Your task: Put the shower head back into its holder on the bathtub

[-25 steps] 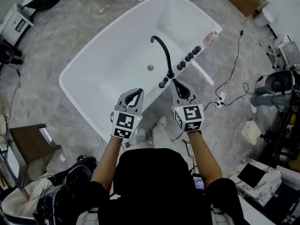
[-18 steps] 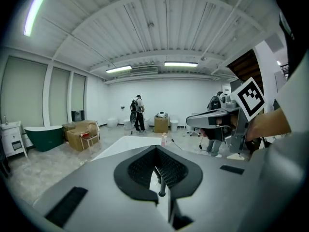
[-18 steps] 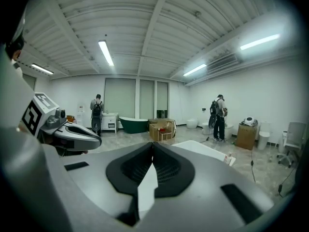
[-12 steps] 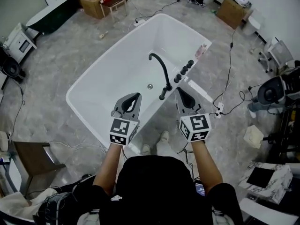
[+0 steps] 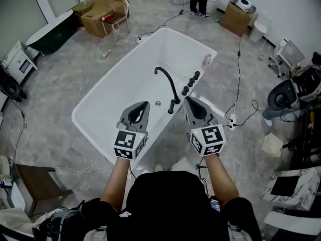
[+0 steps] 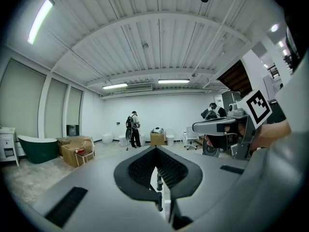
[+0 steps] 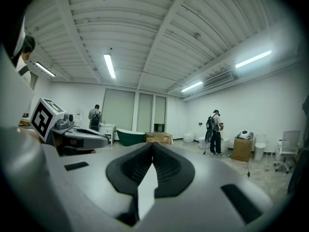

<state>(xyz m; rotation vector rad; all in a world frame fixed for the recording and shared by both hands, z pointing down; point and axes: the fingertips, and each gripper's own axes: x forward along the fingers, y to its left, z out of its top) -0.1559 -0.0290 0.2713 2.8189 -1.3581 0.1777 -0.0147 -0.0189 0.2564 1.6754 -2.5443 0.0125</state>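
Holding both tools up and level over the near rim of the bathtub (image 5: 108, 92), pointing out across the room rather than down at the fittings; hence only ceiling, strip lights and distant floor in the two gripper views. Left gripper (image 5: 144, 104): pinched fully together, gripping nothing, dark ribbed pads meeting tip to tip. Right gripper (image 5: 187, 100): likewise closed and empty, with just a pale sliver showing low down behind the pads. Nothing of the task's in either, then. Looking instead along the right-hand deck of the tub: a row of round black knobs (image 5: 191, 81) toward the far end, a slim black swan-neck spout (image 5: 169, 80) arching over the basin, and just near of the spout's foot a short black upright stub (image 5: 171, 106) sitting on the rim. Probably the shower head (image 5: 171, 106) seated in its holder, though too small to say for certain. Presumably parked upright there to keep it off the basin floor and within reach from inside the tub. Fits a finished job with the hands clear; fits equally a head sitting there all along. Smooth glossy white for the tub, a rounded rectangle with a thin lip; matte black for the fittings; grey veined stone-look floor around, with loose black cable (image 5: 239, 79) trailing to the right. Matte grey moulded plastic for the gripper bodies, each ending in a leaf-shaped black pad frame and carrying a white cube of square markers at the wrist end.
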